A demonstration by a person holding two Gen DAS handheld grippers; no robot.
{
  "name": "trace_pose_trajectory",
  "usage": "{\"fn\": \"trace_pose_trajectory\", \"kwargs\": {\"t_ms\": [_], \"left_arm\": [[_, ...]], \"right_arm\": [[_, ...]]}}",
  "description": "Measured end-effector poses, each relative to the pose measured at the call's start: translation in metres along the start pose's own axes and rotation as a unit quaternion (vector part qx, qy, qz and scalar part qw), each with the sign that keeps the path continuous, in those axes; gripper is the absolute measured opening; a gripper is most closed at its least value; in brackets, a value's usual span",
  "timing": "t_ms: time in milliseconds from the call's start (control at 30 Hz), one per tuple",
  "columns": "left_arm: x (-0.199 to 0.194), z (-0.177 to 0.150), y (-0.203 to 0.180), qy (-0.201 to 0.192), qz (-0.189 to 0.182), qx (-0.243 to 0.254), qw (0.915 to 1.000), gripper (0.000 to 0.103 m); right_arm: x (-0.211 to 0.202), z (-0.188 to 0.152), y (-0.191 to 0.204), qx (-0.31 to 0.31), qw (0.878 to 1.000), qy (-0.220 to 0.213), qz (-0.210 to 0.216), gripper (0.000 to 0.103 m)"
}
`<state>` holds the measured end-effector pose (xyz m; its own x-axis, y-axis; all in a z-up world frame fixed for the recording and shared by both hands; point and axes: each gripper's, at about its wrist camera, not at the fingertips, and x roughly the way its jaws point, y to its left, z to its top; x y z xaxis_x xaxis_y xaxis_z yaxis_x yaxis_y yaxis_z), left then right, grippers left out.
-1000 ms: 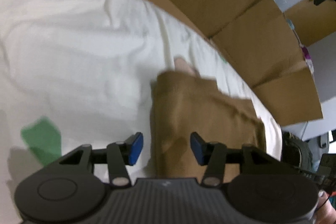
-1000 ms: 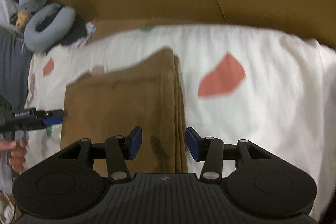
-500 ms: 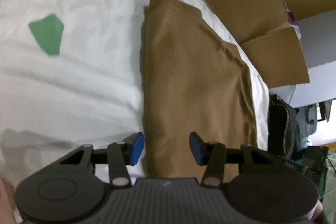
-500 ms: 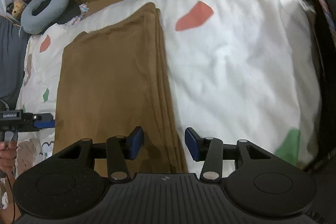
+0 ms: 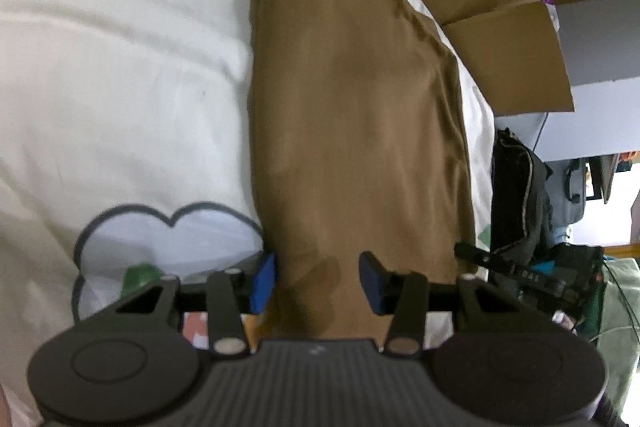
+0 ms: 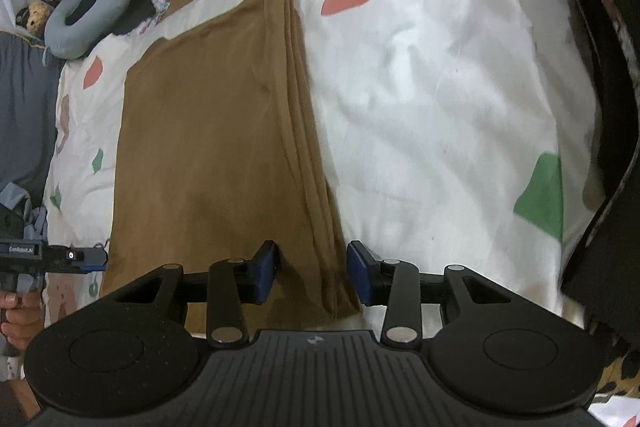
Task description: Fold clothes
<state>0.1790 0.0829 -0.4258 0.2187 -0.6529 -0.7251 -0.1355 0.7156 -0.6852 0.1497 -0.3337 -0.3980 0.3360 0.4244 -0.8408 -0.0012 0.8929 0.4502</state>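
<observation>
1. The brown garment [image 6: 216, 147] lay folded into a long strip on the white patterned bedsheet [image 6: 440, 87], with cardboard [image 5: 500, 39] flat along the far side of the bed.
2. My right gripper [image 6: 312, 273] hung over the near right corner of the strip. Its jaws had just been closing, with the stacked layer edges between them, but the blue pads [image 6: 262, 269] stood clear of the cloth, so I gripped nothing.
3. My left gripper [image 5: 318, 283] sat over the opposite near corner, jaws apart, cloth between them, no pinch that I could see.
4. I judged the next fold to be the risk: the right edge showed several loose layers, and closing on only the top ones would peel the stack apart when I lifted.
5. Uneven lifting between the two grippers could skew the strip or drag it.
6. A deep bite might also catch the bedsheet and pull it along.
</observation>
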Motion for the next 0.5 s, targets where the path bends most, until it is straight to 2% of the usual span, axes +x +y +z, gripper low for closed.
{"fn": "trace_pose_trajectory", "kwargs": {"t_ms": [233,500], "left_arm": [[-0.001,-0.008,0.004,0.007,-0.003,0.005,1.0000,0.041],[0.001,-0.014,0.007,0.018,-0.007,-0.004,0.9998,0.040]], "right_arm": [[0.002,-0.007,0.000,-0.003,1.000,0.001,0.005,0.044],[0.003,-0.006,-0.003,-0.013,1.000,0.006,0.007,0.043]]}}
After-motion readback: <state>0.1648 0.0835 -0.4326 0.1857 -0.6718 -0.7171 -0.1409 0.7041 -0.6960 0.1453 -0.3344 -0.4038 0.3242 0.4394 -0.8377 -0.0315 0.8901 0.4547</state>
